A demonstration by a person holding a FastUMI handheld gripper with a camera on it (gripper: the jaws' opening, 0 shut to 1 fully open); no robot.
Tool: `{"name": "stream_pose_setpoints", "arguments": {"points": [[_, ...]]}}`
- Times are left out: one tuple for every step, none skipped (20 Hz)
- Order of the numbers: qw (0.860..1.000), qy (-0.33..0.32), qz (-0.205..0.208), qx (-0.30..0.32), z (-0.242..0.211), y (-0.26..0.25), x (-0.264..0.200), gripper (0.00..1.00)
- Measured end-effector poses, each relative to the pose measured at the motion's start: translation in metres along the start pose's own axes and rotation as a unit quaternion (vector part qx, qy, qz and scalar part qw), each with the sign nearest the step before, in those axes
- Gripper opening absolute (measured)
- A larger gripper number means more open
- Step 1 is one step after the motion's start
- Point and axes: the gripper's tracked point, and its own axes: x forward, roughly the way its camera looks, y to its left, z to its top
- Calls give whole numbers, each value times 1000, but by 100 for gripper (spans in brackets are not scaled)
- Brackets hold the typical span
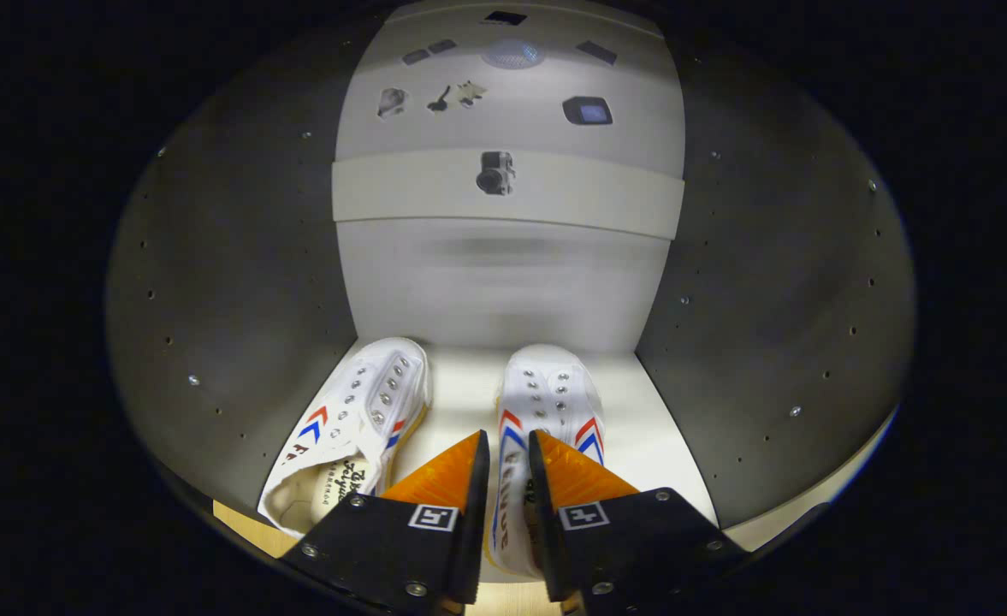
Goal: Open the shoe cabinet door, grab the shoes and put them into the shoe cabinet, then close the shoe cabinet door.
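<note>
The gripper (509,445) reaches into the open shoe cabinet (212,282), and its two fingers are clamped on the side wall of a white shoe (546,402), one finger on either face of that wall near the heel end. The shoe points away from the fingers toward the cabinet's pale back panel (503,282), with red and blue chevron stripes along its sides and a double row of metal eyelets running up its top just ahead of the fingertips. Whether its sole rests fully on the light shelf (657,436) or hangs slightly above it cannot be told. To the left of the fingers and apart from the held shoe lies the second white shoe (358,419), also toe-first toward the back panel, angled a little so its toe leans inward; its open mouth with printed lettering on the insole sits just beside the left finger's base. The cabinet's dark side walls, dotted with small shelf-pin holes, rise on both sides of the gripper. Beyond and above the back panel, a pale crosspiece carries a small camera-like device (495,173), with a few more small objects on the surface farther up.
</note>
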Motion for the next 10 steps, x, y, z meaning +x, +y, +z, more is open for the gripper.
{"name": "stream_pose_setpoints", "arguments": {"points": [[1000, -6, 1, 1, 4, -2, -10, 41], [1000, -11, 2, 3, 5, -1, -22, 46], [1000, -18, 7, 6, 6, 1, -35, 50], [999, -28, 15, 9, 7, 3, -50, 53], [999, -39, 19, 9, 7, 5, -66, 58], [998, -51, 23, 5, 7, 6, -84, 60], [998, -60, 30, 1, 6, 8, -102, 65], [997, -67, 45, -5, 2, 14, -122, 68], [996, -75, 53, -2, 0, 18, -140, 69], [995, -81, 65, 7, -6, 24, -161, 70]]}}
